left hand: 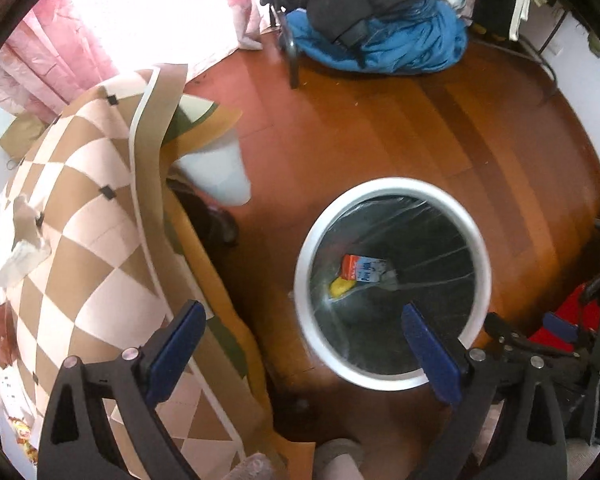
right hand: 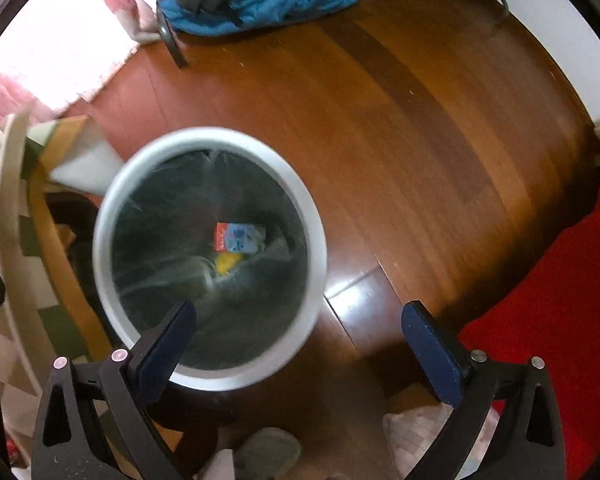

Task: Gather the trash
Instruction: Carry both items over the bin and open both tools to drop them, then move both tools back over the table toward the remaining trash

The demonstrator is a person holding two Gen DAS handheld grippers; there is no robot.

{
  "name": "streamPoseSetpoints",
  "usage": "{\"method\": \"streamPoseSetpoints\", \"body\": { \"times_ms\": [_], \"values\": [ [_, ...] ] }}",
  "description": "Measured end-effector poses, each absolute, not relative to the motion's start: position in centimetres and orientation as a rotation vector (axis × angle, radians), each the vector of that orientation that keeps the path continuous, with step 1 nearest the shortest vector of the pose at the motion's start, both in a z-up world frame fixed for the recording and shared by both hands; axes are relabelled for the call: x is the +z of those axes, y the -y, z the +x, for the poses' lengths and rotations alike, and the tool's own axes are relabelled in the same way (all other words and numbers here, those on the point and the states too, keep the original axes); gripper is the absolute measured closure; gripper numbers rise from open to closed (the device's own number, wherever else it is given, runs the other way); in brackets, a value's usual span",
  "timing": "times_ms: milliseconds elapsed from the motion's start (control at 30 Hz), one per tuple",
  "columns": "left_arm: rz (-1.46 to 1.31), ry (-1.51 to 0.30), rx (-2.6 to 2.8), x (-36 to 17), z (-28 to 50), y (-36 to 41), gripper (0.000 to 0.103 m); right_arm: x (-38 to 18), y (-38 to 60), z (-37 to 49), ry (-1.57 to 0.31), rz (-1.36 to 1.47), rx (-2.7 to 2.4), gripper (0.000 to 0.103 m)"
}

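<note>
Both the left hand-held gripper [left hand: 302,340] and the right hand-held gripper [right hand: 298,342] hang spread and empty above the white bin [left hand: 392,182] on the wooden floor [left hand: 380,128]. A carton [left hand: 362,269] and a yellow scrap [left hand: 339,287] lie at its bottom; they look light and crushable, best pinched by an edge.

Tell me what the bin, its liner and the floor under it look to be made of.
Trash bin: the smooth, matte white rim suggests plastic, though painted metal can't be ruled out. Liner: thin clear plastic film, judging by its shiny creases and the dark inside showing through. Floor: reddish-brown wood or laminate planks, with visible seams and glossy glare.
</note>
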State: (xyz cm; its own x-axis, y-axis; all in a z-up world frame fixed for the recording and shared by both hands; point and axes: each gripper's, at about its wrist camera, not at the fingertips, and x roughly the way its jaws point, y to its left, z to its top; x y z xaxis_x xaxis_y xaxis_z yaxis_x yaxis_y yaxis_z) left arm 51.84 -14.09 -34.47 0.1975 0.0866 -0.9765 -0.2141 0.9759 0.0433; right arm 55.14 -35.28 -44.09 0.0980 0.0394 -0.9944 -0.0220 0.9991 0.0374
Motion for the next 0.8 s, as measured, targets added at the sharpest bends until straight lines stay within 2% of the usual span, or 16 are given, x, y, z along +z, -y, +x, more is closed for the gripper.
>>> {"method": "streamPoseSetpoints", "body": {
  "times_ms": [300,800],
  "values": [
    [-0.105,-1.35,0.235,-33.7,49.7,14.0,0.003,-44.0,35.0,52.8,-1.48,-0.007,0.035,0.0],
    [-0.136,-1.219,0.208,-25.4,44.7,14.3,0.003,-33.1,35.2,48.3,-1.342,0.041,0.066,0.0]
  ]
}}
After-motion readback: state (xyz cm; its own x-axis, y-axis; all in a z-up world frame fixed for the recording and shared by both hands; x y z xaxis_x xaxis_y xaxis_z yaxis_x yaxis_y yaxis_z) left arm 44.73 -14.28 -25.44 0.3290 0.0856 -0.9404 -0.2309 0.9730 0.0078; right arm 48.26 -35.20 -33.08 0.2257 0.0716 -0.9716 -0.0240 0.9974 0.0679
